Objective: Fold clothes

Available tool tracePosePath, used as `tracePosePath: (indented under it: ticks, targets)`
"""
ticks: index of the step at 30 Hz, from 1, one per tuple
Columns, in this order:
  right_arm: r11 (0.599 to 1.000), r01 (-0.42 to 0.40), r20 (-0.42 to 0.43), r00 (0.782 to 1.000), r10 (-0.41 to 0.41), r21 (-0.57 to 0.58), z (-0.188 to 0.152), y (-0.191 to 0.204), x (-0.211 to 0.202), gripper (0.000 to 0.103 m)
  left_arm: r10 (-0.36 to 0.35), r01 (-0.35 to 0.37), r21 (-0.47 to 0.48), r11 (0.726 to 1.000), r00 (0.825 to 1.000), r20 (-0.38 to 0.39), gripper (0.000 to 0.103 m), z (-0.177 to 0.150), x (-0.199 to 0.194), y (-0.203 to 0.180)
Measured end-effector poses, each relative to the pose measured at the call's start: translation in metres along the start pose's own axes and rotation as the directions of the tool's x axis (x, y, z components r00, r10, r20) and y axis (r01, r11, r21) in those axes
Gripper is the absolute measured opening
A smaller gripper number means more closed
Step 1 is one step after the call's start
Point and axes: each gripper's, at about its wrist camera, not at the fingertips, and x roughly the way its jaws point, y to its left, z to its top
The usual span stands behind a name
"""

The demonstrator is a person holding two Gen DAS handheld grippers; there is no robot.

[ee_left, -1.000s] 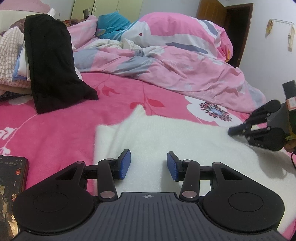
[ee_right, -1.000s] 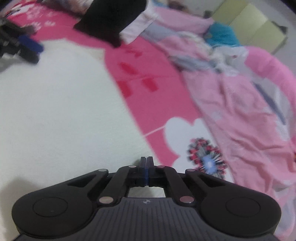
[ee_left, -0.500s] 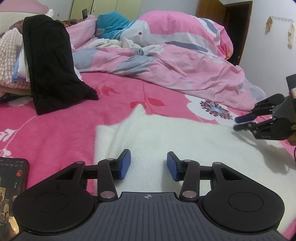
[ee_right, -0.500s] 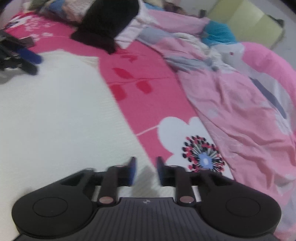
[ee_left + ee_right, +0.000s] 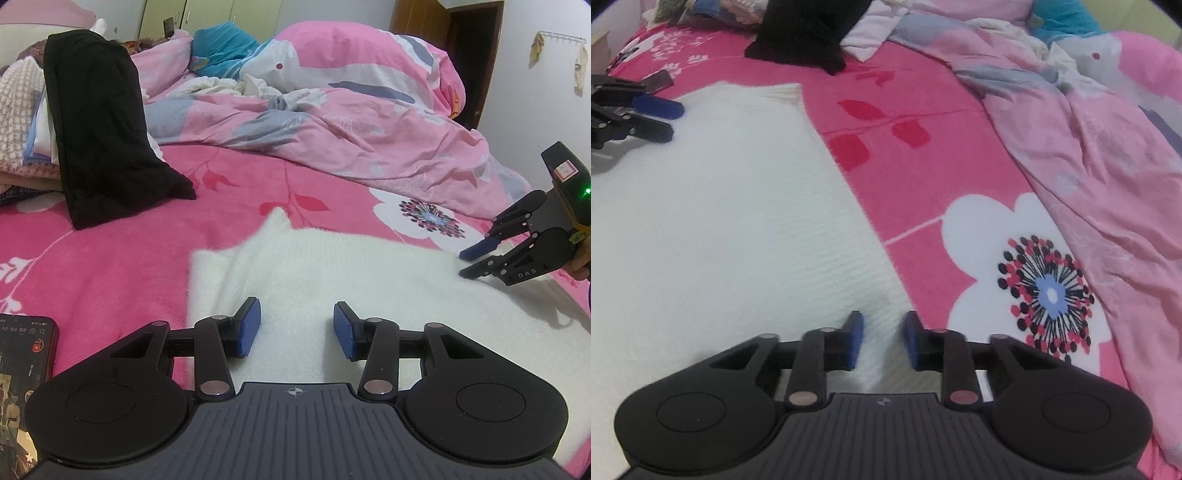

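Right gripper (image 5: 882, 341), pinched shut a second ago, now parted narrowly over far edge of white sweater (image 5: 720, 221) (edge let go, apparently). Left gripper (image 5: 296, 330) unchanged: jaws wide, empty, sweater flat on bed beneath. Fold laid or regrip pending; undetermined.
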Motion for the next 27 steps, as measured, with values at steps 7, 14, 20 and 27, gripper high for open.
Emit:
tracePosePath:
  ticks: [7,14,20,27]
  targets:
    - [0.993,0.120,0.078,0.990,-0.120,0.006,-0.004,0.008,-0.014,0.003,-0.003,0.003,-0.003,1.000,1.000,-0.003,0.044,0.001,0.000,0.001]
    - [0.964,0.257,0.093,0.961,-0.262,0.065,-0.015,0.011,0.008,0.010,0.004,-0.004,0.005,1.000,1.000,-0.004,0.044,0.001,0.000,0.000]
    - [0.823,0.366,0.084,0.893,-0.442,0.435,-0.045,-0.048,-0.031,0.051,0.002,-0.002,0.007,1.000,1.000,-0.006,0.044,0.002,0.001,0.001]
    - [0.582,0.116,0.128,0.924,-0.361,0.805,-0.115,-0.107,-0.067,0.052,0.012,-0.012,0.017,1.000,1.000,-0.005,0.044,0.002,0.002,-0.002]
